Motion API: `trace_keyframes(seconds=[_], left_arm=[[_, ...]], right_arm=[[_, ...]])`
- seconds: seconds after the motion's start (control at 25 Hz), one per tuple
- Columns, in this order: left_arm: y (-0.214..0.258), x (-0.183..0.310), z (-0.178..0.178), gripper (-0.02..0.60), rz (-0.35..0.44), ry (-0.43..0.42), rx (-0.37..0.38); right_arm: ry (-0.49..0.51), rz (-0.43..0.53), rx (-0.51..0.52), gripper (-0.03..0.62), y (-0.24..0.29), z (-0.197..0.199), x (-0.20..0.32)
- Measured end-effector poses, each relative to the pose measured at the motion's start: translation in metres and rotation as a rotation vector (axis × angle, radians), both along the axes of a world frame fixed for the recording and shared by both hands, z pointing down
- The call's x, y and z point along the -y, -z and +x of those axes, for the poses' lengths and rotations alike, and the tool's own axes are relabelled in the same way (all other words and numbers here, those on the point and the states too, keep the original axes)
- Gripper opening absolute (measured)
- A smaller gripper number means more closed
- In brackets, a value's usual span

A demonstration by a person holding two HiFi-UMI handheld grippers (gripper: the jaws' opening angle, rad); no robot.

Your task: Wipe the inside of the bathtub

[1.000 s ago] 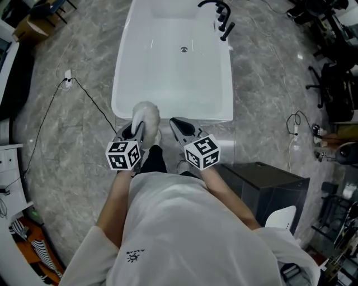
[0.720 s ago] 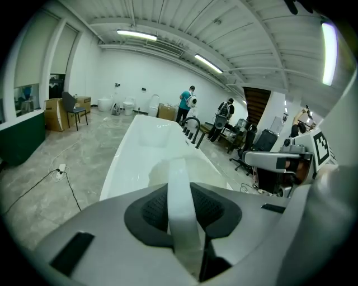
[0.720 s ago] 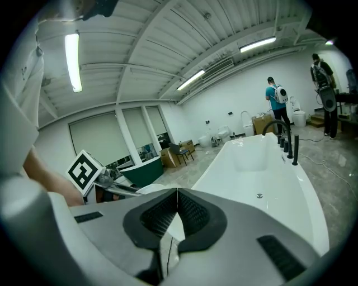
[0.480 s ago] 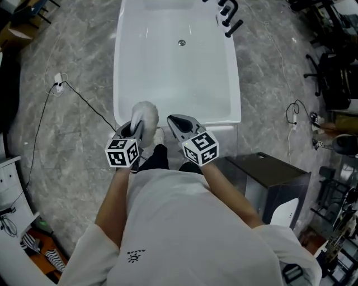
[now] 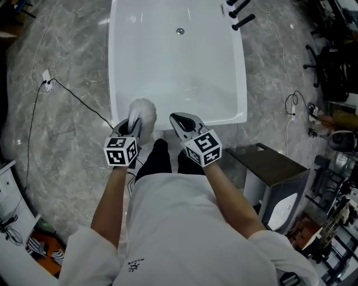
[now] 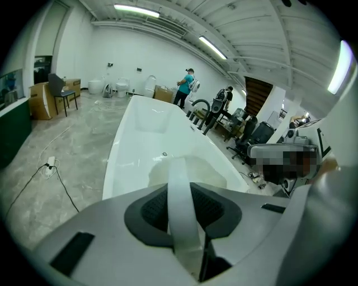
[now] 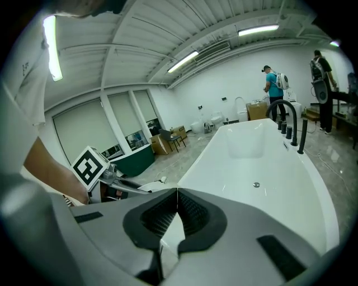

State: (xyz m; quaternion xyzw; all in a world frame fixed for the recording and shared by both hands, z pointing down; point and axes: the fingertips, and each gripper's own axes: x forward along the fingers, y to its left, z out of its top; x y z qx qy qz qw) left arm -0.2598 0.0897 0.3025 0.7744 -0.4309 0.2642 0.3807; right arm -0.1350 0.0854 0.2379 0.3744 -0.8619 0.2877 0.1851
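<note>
The white bathtub (image 5: 178, 61) lies lengthwise ahead of me, its near rim just beyond both grippers. My left gripper (image 5: 133, 125) is shut on the white strap of a fluffy white duster (image 5: 142, 110), which hangs over the tub's near left rim. In the left gripper view the strap (image 6: 180, 212) runs between the jaws, with the duster's pad (image 6: 193, 168) beyond it. My right gripper (image 5: 182, 121) is shut with nothing in it, level with the rim. In the right gripper view the right gripper (image 7: 177, 191) points along the bathtub (image 7: 251, 162).
A black faucet (image 5: 239, 14) stands at the tub's far right and a drain (image 5: 180, 31) lies in its floor. A cable and socket (image 5: 47, 81) lie on the marble floor to the left. A dark cabinet (image 5: 274, 167) stands at my right. People (image 6: 184, 88) stand far off.
I have come closer to the tub: its near rim now lies right at the gripper tips. Both grippers keep their hold and spacing.
</note>
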Motion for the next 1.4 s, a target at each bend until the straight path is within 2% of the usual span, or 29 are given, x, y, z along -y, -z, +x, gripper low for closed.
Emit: trace_keyframes(seconds=[0.16,0.28,0.4,0.72,0.88,1.08,1.24,1.4], left_arm=[[-0.024,0.004,-0.005,0.095,-0.036,-0.015,0.017],[-0.044,0.006,-0.006,0.095,-0.07,0.009,0.027],[-0.062,0.013,-0.009,0.095,-0.085,0.047,0.042],[-0.117,0.014,-0.018,0.095,-0.145,0.079,0.121],[-0.138,0.016,-0.023,0.095,-0.194,0.066,0.146],[-0.161,0.025,-0.034,0.095,-0.271,0.067,0.176],[-0.179,0.023,-0.037,0.095,-0.354,0.017,0.201],[-0.195,0.017,-0.039,0.095,-0.399,-0.009,0.233]], right_arm=[[-0.018,-0.044,-0.006,0.018,-0.021,0.0,0.006],[-0.016,-0.074,0.008,0.018,-0.037,0.0,0.007],[0.018,-0.09,0.017,0.018,-0.057,-0.007,0.01],[0.134,-0.142,0.024,0.018,-0.11,-0.02,0.001],[0.172,-0.151,0.002,0.018,-0.129,-0.023,0.006],[0.163,-0.179,0.019,0.018,-0.147,-0.024,0.01],[0.153,-0.198,0.033,0.018,-0.158,-0.027,0.008],[0.162,-0.213,0.026,0.018,-0.171,-0.036,0.006]])
